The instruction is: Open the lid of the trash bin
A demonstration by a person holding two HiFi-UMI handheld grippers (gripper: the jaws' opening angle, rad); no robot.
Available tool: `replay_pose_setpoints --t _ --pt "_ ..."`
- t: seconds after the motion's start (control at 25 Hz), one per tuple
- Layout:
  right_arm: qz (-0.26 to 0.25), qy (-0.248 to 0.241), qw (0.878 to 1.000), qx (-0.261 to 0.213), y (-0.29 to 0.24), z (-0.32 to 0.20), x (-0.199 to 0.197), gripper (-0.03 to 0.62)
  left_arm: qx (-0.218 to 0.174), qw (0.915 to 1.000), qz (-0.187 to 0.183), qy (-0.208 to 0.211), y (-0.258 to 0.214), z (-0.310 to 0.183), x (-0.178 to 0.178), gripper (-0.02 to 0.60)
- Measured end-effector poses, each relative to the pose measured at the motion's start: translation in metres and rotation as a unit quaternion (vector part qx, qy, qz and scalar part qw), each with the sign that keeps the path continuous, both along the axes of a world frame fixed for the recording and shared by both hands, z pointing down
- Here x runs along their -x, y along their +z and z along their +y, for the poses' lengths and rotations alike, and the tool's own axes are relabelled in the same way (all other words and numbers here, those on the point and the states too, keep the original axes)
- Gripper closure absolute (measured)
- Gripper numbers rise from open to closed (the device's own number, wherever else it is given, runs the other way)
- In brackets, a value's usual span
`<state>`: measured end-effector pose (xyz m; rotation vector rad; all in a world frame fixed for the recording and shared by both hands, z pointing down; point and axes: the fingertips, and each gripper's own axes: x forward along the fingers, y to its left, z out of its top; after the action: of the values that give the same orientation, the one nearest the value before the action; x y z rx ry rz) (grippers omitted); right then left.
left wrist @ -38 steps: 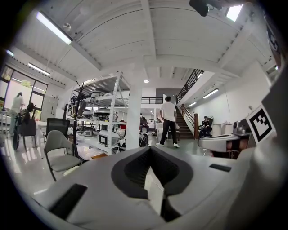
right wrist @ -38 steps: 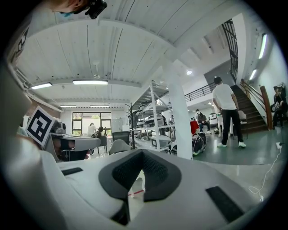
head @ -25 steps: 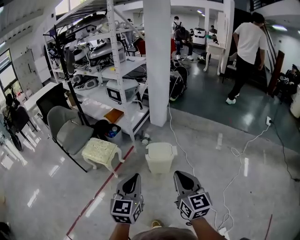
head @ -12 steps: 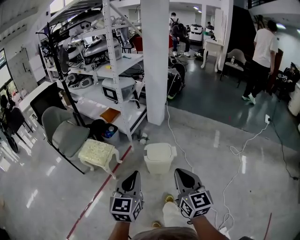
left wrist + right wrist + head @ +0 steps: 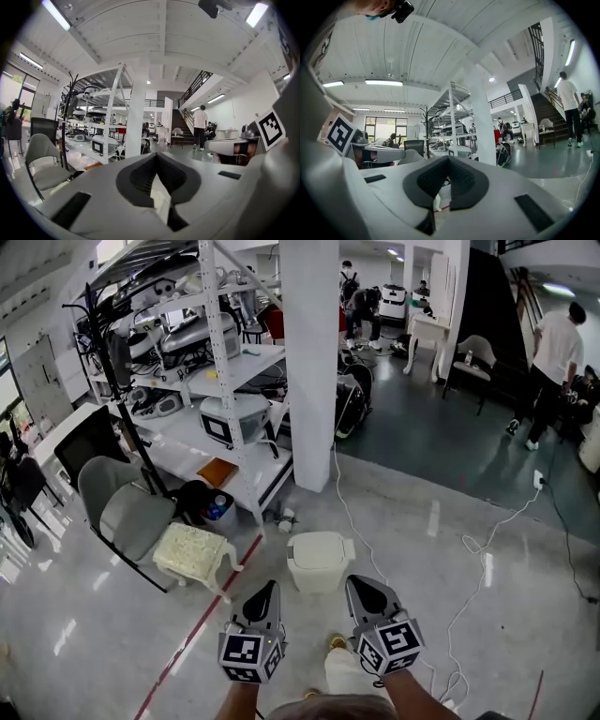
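A cream trash bin (image 5: 319, 560) stands on the floor in front of the white pillar, and its lid lies flat and closed. In the head view both grippers are held side by side just short of the bin, pointing at it and touching nothing. The left gripper (image 5: 268, 590) is below the bin's left side, its jaws together. The right gripper (image 5: 362, 584) is below the bin's right side, jaws together too. In the gripper views the left gripper (image 5: 157, 157) and the right gripper (image 5: 447, 161) each show black pads meeting at the tips with nothing held.
A white pillar (image 5: 310, 362) rises behind the bin. A loaded shelving rack (image 5: 220, 381), a grey chair (image 5: 127, 510) and a cream stool (image 5: 192, 554) stand to the left. A white cable (image 5: 472, 589) trails over the floor at right. A person (image 5: 553, 371) walks far right.
The bin has come a little nearer to the grippers as the view moved forward. The person in the white shirt walked further right. Both grippers kept their pose.
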<state>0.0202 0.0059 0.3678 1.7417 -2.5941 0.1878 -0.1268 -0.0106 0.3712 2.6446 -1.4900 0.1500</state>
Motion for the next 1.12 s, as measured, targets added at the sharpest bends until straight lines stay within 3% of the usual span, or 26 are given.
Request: replay_pose_setpoints --t 0.8,1.12 --pt "-0.008 -0.032 0.999 0.003 -0.003 -0.138 -0.041 0.562 0.006 0.9997 0.007 -0.021 -0.003 -0.122 -0.045 0.594" --pt "-0.004 -0.047 0.999 -0.003 -0.006 -0.187 -0.07 0.562 -0.022 0.9983 0.011 -0.052 -0.016 -0.165 -0.07 0.594"
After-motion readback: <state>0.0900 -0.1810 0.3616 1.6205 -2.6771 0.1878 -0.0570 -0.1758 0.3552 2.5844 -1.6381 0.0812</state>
